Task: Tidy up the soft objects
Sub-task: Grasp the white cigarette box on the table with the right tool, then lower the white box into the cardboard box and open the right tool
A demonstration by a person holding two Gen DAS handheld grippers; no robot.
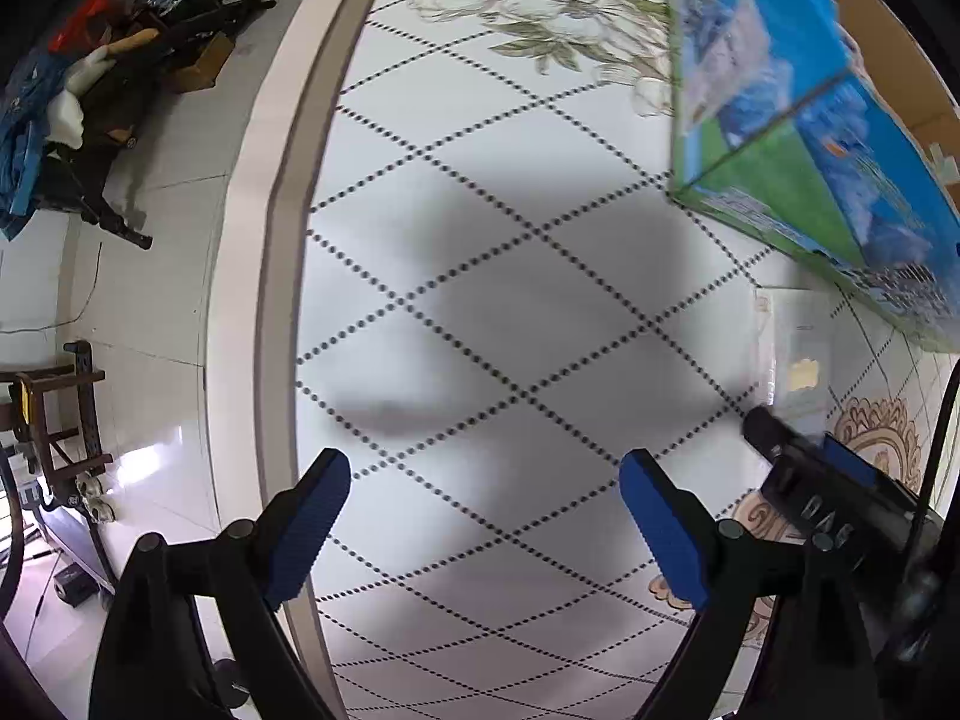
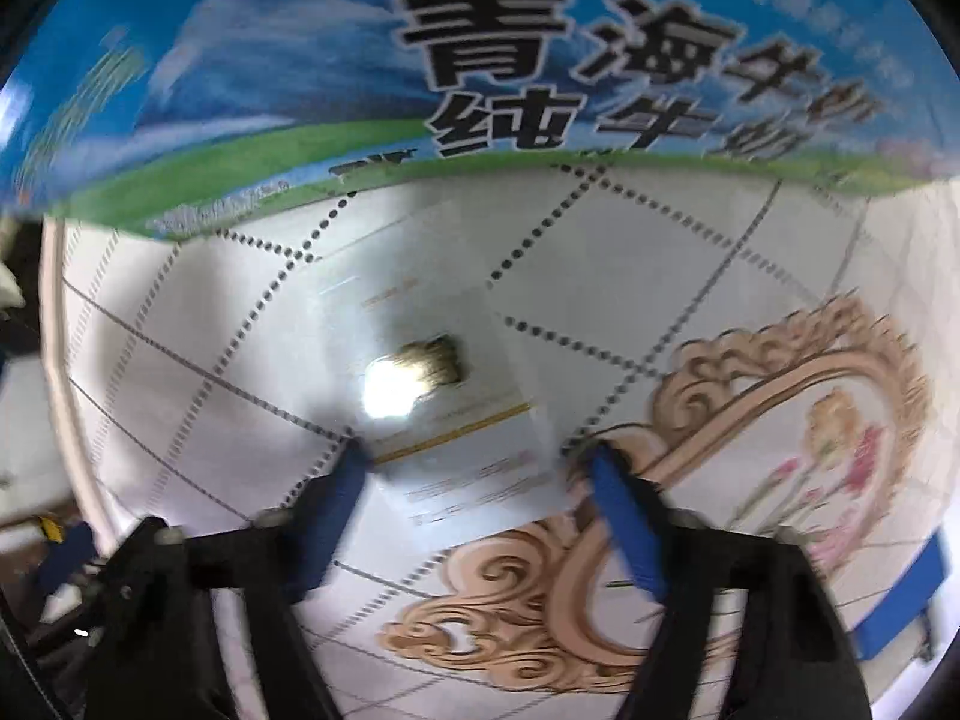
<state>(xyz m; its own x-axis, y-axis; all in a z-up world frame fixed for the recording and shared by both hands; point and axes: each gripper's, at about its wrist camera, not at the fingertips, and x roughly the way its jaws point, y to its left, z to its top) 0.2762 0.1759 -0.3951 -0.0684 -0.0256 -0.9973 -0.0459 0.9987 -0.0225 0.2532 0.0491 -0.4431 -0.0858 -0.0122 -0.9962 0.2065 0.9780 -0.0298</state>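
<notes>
White tabletop (image 1: 480, 300) with a dotted diamond grid, green leaf print at the far end, tan scrollwork on the near right; tiled floor and dark clutter off its left edge.

Task's thing: a flat, glossy packet (image 2: 444, 396), pale with a small dark-gold picture at its middle and a yellow band across its near part. Soft pouch by the look of it, though motion blur makes that a judgement only. It lies flat on the tabletop, dead ahead of the right gripper (image 2: 480, 468), its near portion already between the two blue pads. Long axis appears to run away from the jaws, tilted a little to the left. Jaws stand apart, nothing held.

Left gripper (image 1: 486, 516) hangs over bare tabletop, jaws wide apart and empty. From it the packet (image 1: 798, 360) sits ahead and well off to the right, beyond the right gripper's body. Right hand is clearly the nearer one; the grasp looks to be its job.

Milk carton box (image 2: 270, 120), blue sky over green field, stands just past the packet's far end. Bold black print reads 青海 and 纯牛奶; smaller lines too blurred. Packet's own print unreadable.
</notes>
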